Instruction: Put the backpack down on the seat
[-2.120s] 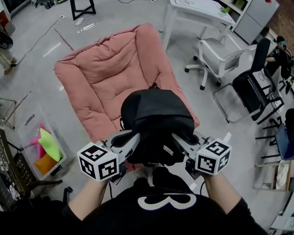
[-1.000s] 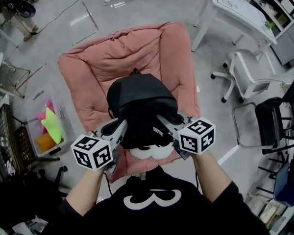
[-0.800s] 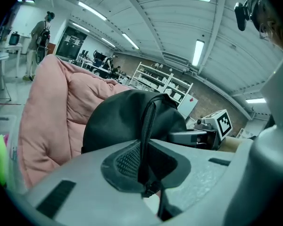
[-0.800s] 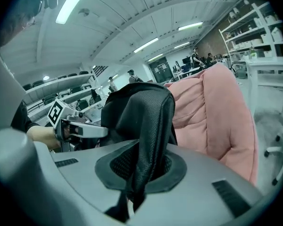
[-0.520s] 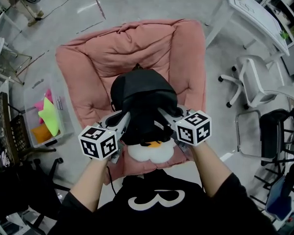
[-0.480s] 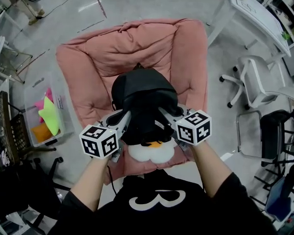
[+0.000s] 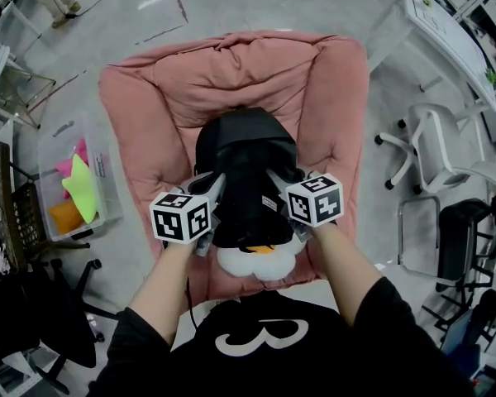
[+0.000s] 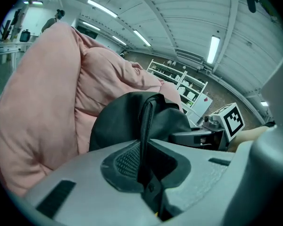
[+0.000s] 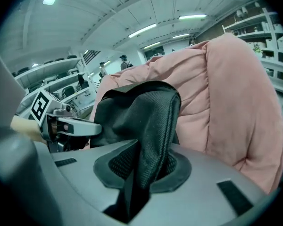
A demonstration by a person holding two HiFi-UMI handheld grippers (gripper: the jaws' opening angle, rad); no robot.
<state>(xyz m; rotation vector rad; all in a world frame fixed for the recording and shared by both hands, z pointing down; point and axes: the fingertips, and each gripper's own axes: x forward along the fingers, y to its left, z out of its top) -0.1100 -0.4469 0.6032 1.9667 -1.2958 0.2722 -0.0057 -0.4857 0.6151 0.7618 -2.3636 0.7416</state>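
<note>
The black backpack (image 7: 246,160) rests on the pink cushioned seat (image 7: 231,69), its lower end over a white and orange soft thing (image 7: 260,260). My left gripper (image 7: 213,187) is at the backpack's left side, shut on a thin black strap (image 8: 146,121). At the right side my right gripper (image 7: 278,180) has a wide mesh strap (image 9: 153,126) pinched between its jaws, which are opening. In the left gripper view the backpack (image 8: 122,119) lies against the seat (image 8: 42,93). The right gripper view shows the backpack (image 9: 125,112) and the seat (image 9: 236,93) behind it.
A clear plastic bin (image 7: 66,151) with coloured things stands on the floor left of the seat. A white office chair (image 7: 434,143) and a white table (image 7: 446,31) stand at the right. Dark chairs sit at the lower left (image 7: 33,304) and right (image 7: 471,238).
The backpack and both grippers have come lower and nearer the seat. A white and orange thing now shows under the backpack's near end.
</note>
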